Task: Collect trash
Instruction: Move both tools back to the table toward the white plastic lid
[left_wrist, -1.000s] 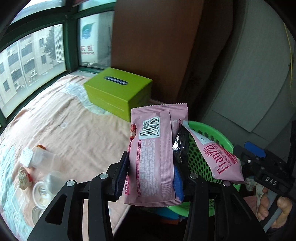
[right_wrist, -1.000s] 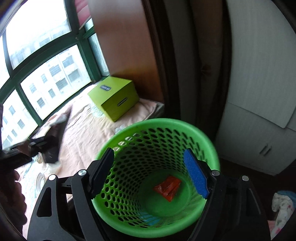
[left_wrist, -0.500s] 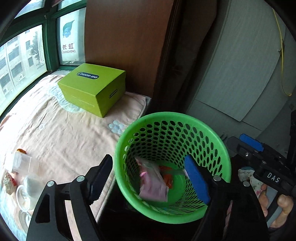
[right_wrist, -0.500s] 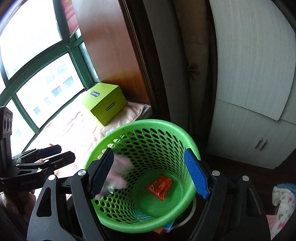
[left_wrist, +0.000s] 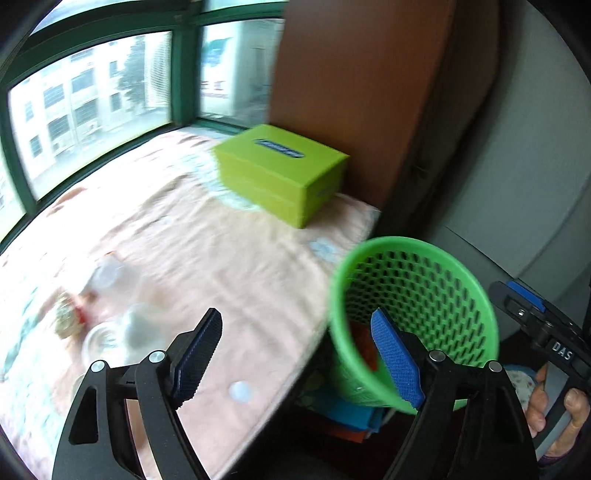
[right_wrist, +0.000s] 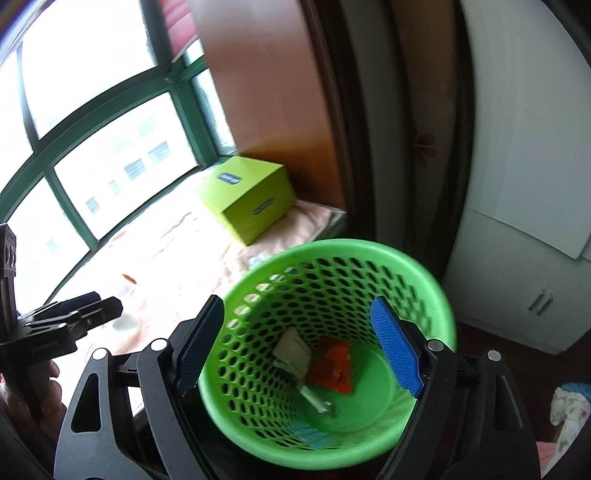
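Clear crinkly plastic cups (left_wrist: 110, 273), lying left of green perforated plastic basket (left_wrist: 476, 295): handling light, crushable, rim-gripped; left gripper (left_wrist: 295, 354) gaping wide, empty

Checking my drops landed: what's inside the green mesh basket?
Green perforated plastic basket holds a crumpled orange-red wrapper and a pale wrapper leaning on its wall. Anything under them is hidden.

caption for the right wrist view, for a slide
Open right hand-held gripper above green basket holding orange wrapper and pale wrapper.

Bright green-framed window (left_wrist: 92, 107), brown wooden panel (left_wrist: 354, 85), white cabinet (right_wrist: 524, 177).
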